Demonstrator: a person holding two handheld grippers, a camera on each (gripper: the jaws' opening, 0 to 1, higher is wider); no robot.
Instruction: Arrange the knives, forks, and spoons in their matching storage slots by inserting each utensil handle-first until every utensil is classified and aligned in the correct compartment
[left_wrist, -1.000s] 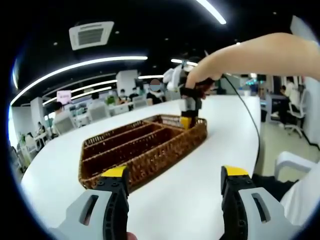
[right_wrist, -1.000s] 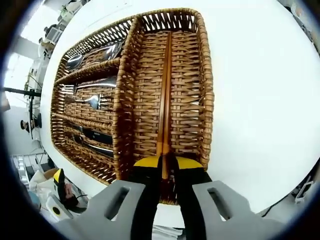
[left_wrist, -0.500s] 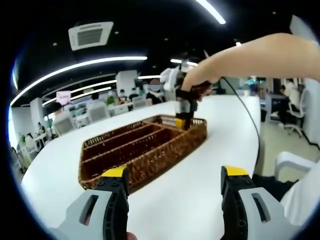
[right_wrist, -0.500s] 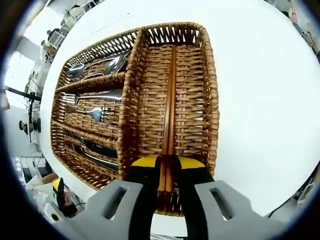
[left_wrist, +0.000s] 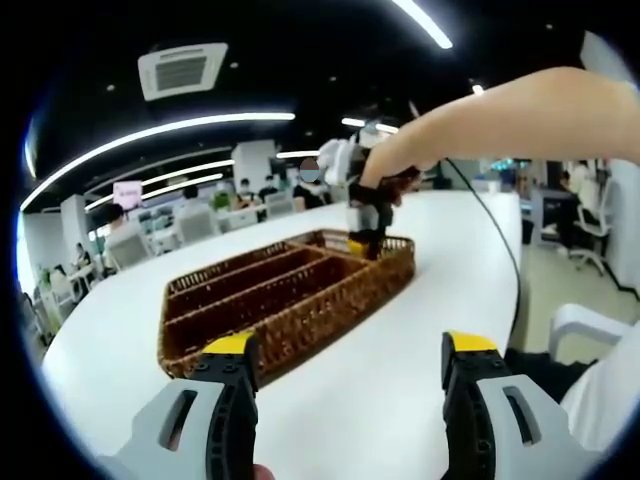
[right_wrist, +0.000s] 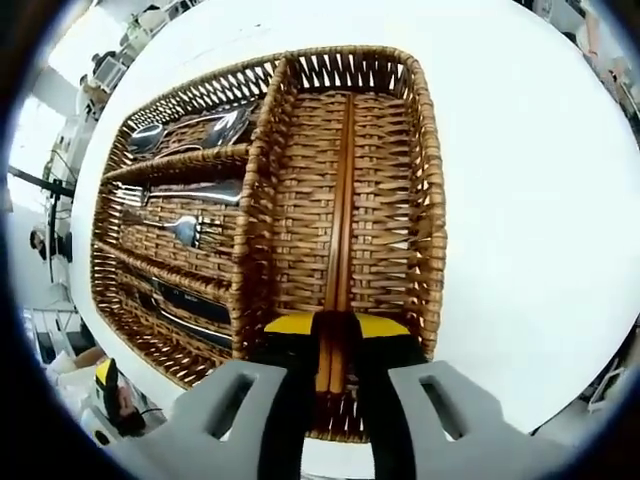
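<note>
A brown wicker basket (left_wrist: 290, 305) with several compartments lies on the white table (left_wrist: 400, 390). My left gripper (left_wrist: 345, 345) hangs open in front of it, nothing between its jaws. Over the basket's far end a person's arm holds my right gripper (left_wrist: 366, 238). Seen from above, my right gripper (right_wrist: 335, 326) is shut on a pair of wooden chopsticks (right_wrist: 341, 200) lying lengthwise in the large compartment of the basket (right_wrist: 432, 220). The three narrow slots hold spoons (right_wrist: 190, 128), forks (right_wrist: 185, 229) and dark-handled knives (right_wrist: 190, 298).
The white table (right_wrist: 530, 200) stretches wide to the right of the basket. A cable (left_wrist: 500, 240) trails from the right gripper across the table. Desks, chairs and seated people (left_wrist: 190, 215) are in the background beyond the table's far edge.
My right gripper has shifted a little to the left over the basket's far end, still shut on the chopsticks. My left gripper has stayed still and open.
</note>
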